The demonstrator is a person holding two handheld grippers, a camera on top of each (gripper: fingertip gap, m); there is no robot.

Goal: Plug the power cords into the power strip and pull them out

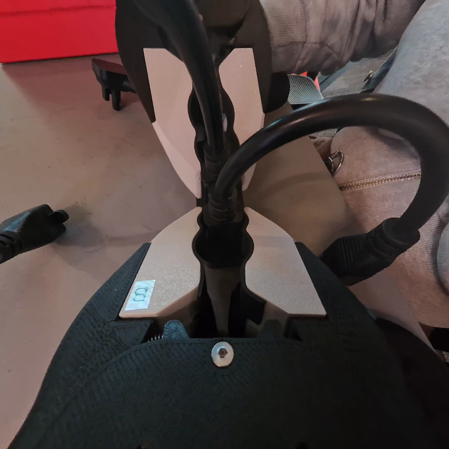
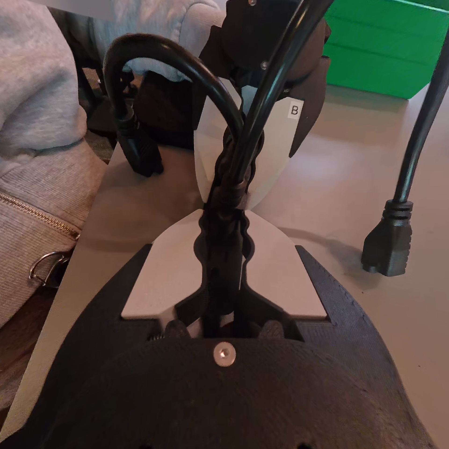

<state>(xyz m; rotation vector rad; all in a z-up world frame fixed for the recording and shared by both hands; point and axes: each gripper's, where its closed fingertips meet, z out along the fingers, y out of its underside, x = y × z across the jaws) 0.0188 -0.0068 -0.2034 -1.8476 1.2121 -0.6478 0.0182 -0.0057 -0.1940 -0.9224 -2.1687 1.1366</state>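
Power cord [image 1: 340, 107], black and looped, is seen in the left wrist view arching from the centre to the lower right of the frame, where its end connector [image 1: 364, 255] lies at the edge of the worktop [image 1: 97, 158]. The left tongs [image 1: 223, 211] are clenched on a black plug body at the centre. Tip to tip with them, the right tongs [image 1: 222, 189] are clamped on a second black cord running to the top of the frame. A loose connector [image 1: 31, 230] lies apart at the left edge, and a red box [image 1: 53, 29] fills the upper left.

In the right wrist view the same meeting is shown from the other side: the right tongs are closed on a black plug at the centre, and the looped cord's end connector [image 2: 139, 150] stands on the worktop at the upper left. The loose connector [image 2: 388, 243] rests at the right, below a green box [image 2: 388, 48].

No power strip can be made out. The joint between the tongs is hidden, so it cannot be told whether plugging or pulling is in hand. The loose connector is judged to be left for later.
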